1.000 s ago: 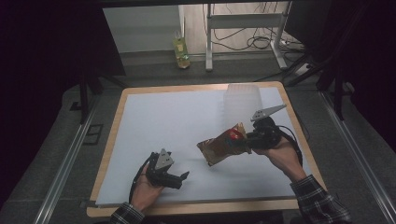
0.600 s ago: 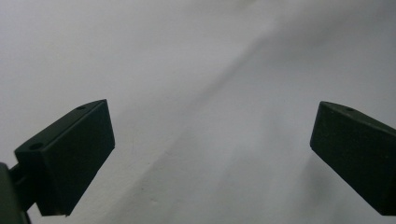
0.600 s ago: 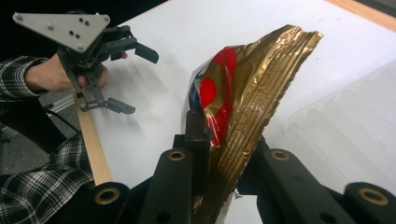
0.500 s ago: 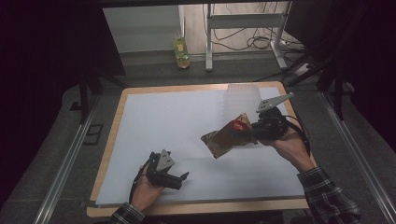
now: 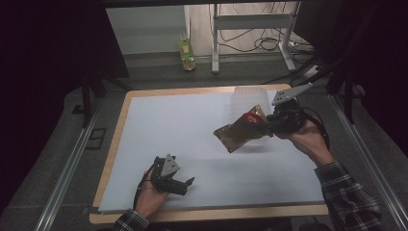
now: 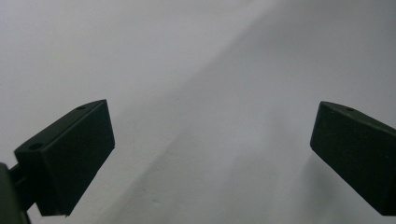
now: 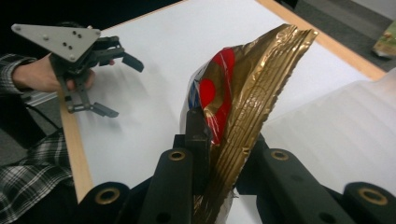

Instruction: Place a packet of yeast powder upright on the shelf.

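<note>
A crinkled gold snack bag (image 5: pixel 239 133) with a red patch hangs in the air over the right side of the white table sheet (image 5: pixel 183 130). My right gripper (image 5: pixel 255 126) is shut on its near end. In the right gripper view the bag (image 7: pixel 252 79) stands up between the black jaws of that gripper (image 7: pixel 224 140), pinched tight. My left gripper (image 5: pixel 187 186) rests low near the front edge in a hand, jaws apart with nothing between them. Its own view shows the left gripper (image 6: pixel 212 156) wide open over bare white sheet. It also appears far off (image 7: pixel 122 86) in the right gripper view.
A translucent plastic container (image 5: pixel 248 98) stands at the back right of the table, just behind the bag, and shows as a ribbed pale container (image 7: pixel 341 135) beside the jaws. A wooden rim (image 5: pixel 120 139) frames the sheet. A yellow bottle (image 5: pixel 186 50) stands on the floor beyond.
The right gripper has lifted the bag higher and carried it right and back, closer to the translucent container. The left gripper has stayed where it was.
</note>
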A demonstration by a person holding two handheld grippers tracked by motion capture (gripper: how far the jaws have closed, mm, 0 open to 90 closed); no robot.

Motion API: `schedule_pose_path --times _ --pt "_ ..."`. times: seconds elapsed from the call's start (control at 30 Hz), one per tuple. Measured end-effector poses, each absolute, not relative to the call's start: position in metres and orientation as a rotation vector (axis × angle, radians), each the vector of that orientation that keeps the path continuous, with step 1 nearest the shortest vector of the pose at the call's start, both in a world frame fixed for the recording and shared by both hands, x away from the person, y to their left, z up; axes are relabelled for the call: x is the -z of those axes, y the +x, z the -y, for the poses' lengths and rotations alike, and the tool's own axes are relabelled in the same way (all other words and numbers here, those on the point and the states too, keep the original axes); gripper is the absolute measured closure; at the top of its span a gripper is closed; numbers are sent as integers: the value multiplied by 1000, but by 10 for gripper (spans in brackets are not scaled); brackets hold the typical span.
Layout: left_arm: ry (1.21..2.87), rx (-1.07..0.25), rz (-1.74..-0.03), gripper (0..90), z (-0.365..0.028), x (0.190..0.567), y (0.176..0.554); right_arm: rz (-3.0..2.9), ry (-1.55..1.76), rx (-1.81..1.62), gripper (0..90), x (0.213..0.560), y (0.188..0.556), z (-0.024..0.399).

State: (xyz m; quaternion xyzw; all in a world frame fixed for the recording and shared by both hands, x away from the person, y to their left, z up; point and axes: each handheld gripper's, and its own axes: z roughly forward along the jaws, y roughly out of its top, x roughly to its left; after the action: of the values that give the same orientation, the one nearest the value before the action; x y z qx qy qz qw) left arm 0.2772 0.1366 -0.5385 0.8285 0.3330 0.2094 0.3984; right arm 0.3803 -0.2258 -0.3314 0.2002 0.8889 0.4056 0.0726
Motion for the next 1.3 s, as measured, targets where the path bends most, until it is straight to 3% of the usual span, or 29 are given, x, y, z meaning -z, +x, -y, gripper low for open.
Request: schedule_pose_path --times 0.63,1.3 --pt "2100 -539 -834 0 -138 538 277 -2629 590 -1112 796 296 408 240" --pt "2093 -549 -830 0 -139 538 277 -2598 481 -897 800 289 458 255"
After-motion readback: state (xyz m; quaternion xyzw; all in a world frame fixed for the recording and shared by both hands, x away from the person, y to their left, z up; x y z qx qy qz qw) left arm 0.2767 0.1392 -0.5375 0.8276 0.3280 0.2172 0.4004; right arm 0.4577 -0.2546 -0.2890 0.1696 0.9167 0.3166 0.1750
